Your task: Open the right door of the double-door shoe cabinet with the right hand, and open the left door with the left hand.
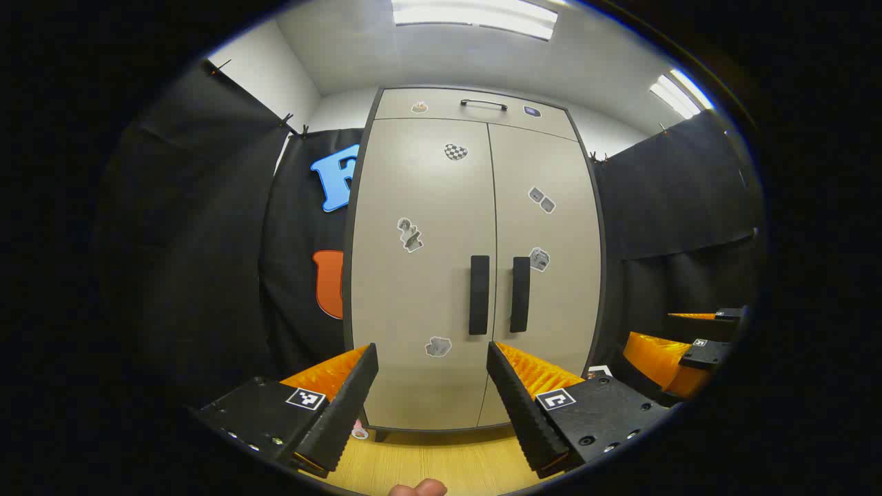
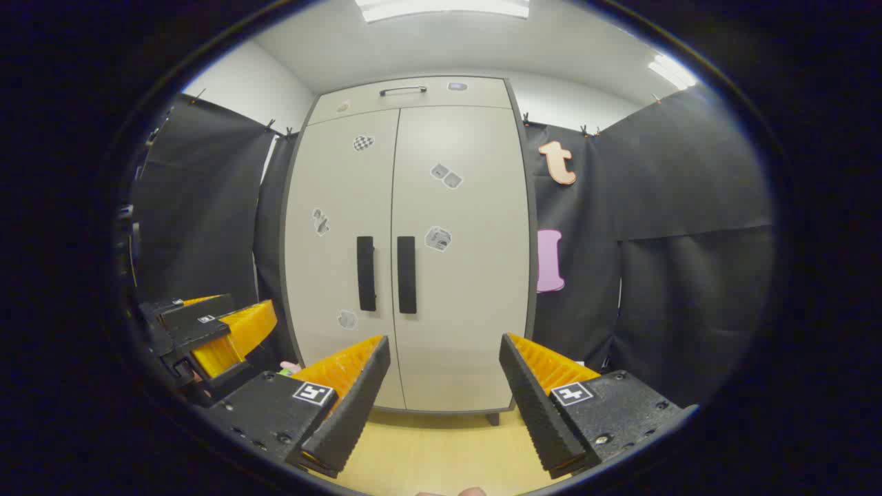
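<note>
A: Big thing first: shoe cabinet (image 1: 475, 262) stands dead ahead on the wood floor (image 2: 441, 455), both doors shut. Drawer w/ a metal pull (image 1: 484, 104) up top.

B: How'll the doors handle?

A: Prob. light, stiff panels on side hinges, smooth faces so don't grab those. Take the black vertical handles at the centre seam: right door handle (image 2: 406, 275) for the right gripper (image 2: 444, 375), left door handle (image 1: 479, 295) for the left gripper (image 1: 433, 379).

B: Tools?

A: Both spread wide, holding nothing, well short of the doors.

B: Views differ?

A: Right gripper view has the other tool off at its left edge; left gripper view has it at the right edge, plus a small pinkish thing (image 1: 360, 432) by the cabinet foot, too tiny to ID. Stickers (image 1: 411, 235) dot the doors.
</note>
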